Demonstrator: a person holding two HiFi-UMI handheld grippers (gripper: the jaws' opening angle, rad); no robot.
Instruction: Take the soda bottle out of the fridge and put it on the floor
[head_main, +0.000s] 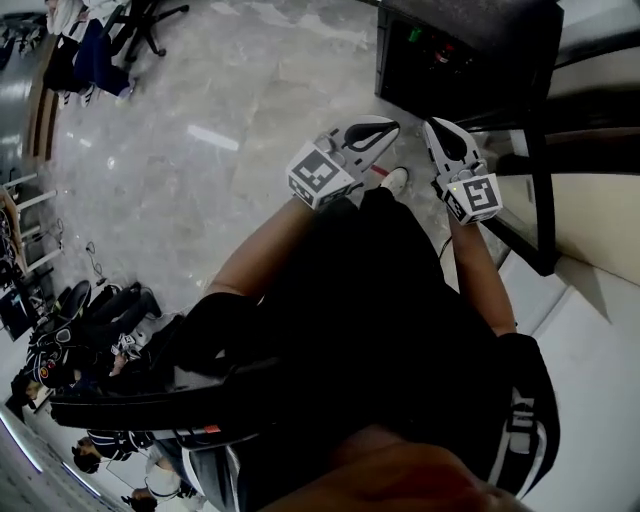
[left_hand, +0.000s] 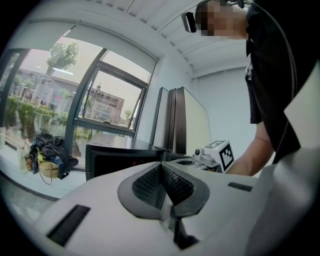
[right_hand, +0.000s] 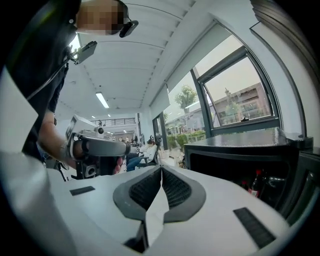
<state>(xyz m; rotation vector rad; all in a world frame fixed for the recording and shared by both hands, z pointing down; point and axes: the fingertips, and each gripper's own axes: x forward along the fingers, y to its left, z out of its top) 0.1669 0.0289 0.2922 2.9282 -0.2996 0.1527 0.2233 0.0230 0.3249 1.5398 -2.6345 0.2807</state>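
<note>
A low black fridge (head_main: 450, 50) stands on the floor ahead of me, beside the window. In the right gripper view the fridge (right_hand: 240, 160) shows a dark bottle with a red cap (right_hand: 256, 183) inside, next to other bottles. My left gripper (head_main: 390, 128) and right gripper (head_main: 433, 125) are held side by side in front of the body and point towards the fridge, short of it. In the left gripper view the left gripper (left_hand: 162, 175) has its pads together with nothing between them. The right gripper (right_hand: 161, 177) is likewise shut and empty.
Pale marble floor (head_main: 200, 130) spreads to the left. An office chair (head_main: 140, 25) stands at the far left and seated people (head_main: 90, 320) are at the lower left. A dark window frame (head_main: 540, 150) and a white ledge (head_main: 600, 330) run along the right. My white shoe (head_main: 395, 180) is below the grippers.
</note>
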